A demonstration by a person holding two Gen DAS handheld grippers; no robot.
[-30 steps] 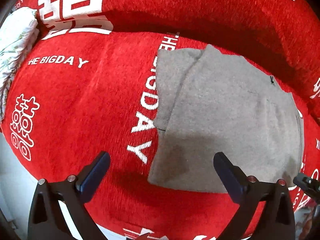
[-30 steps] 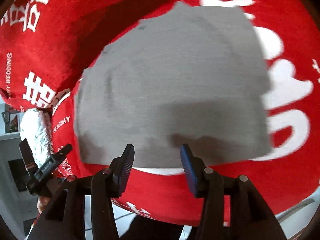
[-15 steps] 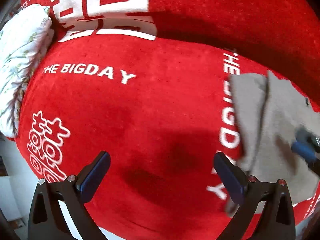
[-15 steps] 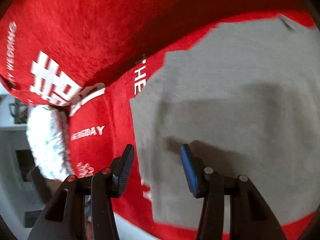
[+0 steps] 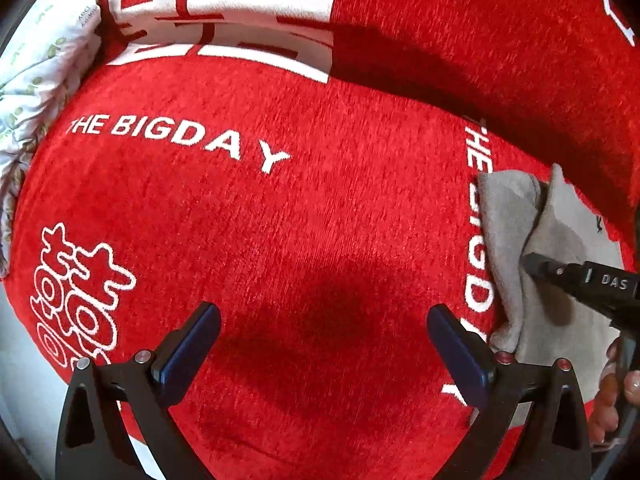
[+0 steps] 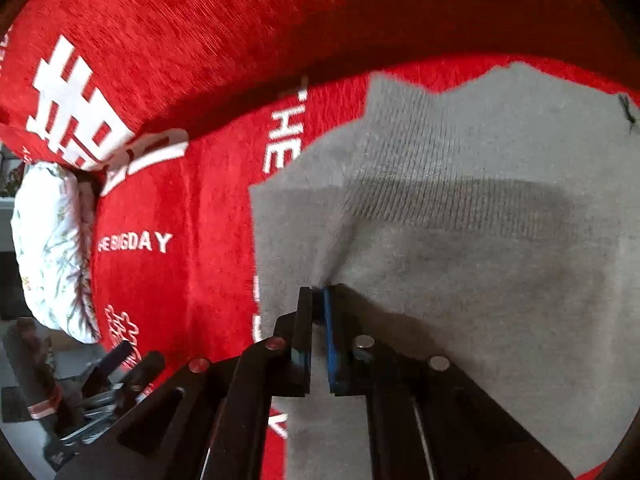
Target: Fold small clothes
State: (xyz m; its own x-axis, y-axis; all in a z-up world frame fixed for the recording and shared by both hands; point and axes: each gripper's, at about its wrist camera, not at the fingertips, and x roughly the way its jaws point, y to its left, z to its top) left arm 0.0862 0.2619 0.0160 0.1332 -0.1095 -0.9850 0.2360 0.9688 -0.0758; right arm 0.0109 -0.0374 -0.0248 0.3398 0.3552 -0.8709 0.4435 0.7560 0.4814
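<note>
Garment: small grey knit garment [image 6: 460, 208] lying on red chenille cover [image 5: 280, 220]; right of frame
Right gripper [image 6: 318, 320]: clenched on garment's fabric
Left gripper [image 5: 324, 344]: spread wide, holding nothing

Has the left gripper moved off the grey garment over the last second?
Yes. The left gripper shifted left: the grey garment now lies right of it, past the cover's lettering.

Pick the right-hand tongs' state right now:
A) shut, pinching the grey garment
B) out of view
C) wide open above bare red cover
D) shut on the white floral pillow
A: in the right wrist view the right tongs have their jaws pressed together on a puckered fold of the grey garment, while the left tongs hang open over the red cover.
</note>
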